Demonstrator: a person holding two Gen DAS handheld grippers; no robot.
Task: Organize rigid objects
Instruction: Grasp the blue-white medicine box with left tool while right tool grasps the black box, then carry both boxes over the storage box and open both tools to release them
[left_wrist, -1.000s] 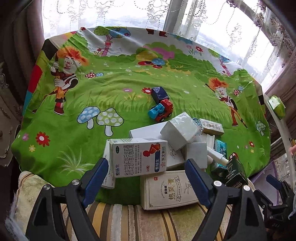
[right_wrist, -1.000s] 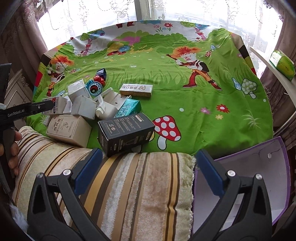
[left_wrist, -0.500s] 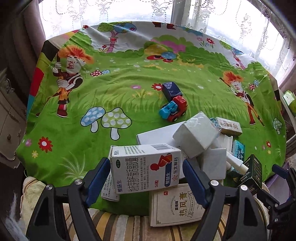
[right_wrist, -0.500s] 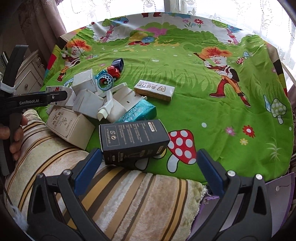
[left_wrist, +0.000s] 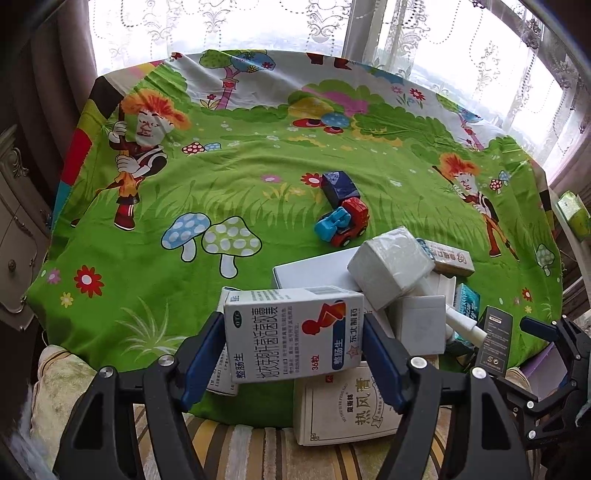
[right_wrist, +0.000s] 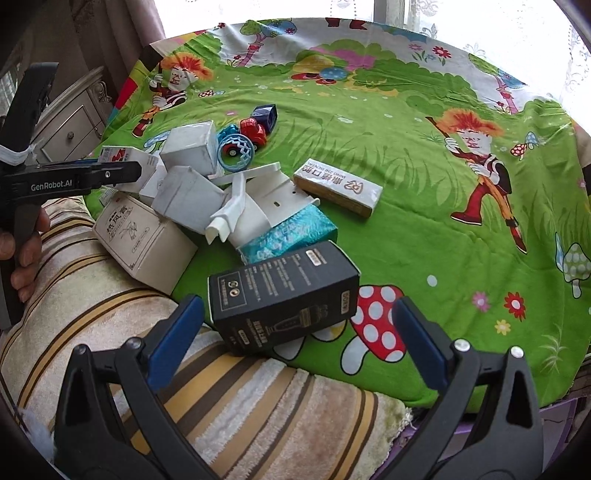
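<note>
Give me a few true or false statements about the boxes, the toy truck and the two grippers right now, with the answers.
1. The left gripper has the white medicine box between its jaws. True.
2. The right gripper is clamped on the black box. False: its jaws stand open, clear of the box.
3. The toy truck lies on the green cloth. True.
4. The black box stands inside a basket. False: it lies at the cloth's near edge.

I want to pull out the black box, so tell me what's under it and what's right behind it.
The black box lies across the edge of the green cloth and the striped cushion. The teal pack sits just behind it. Whether anything lies beneath the box is hidden.
</note>
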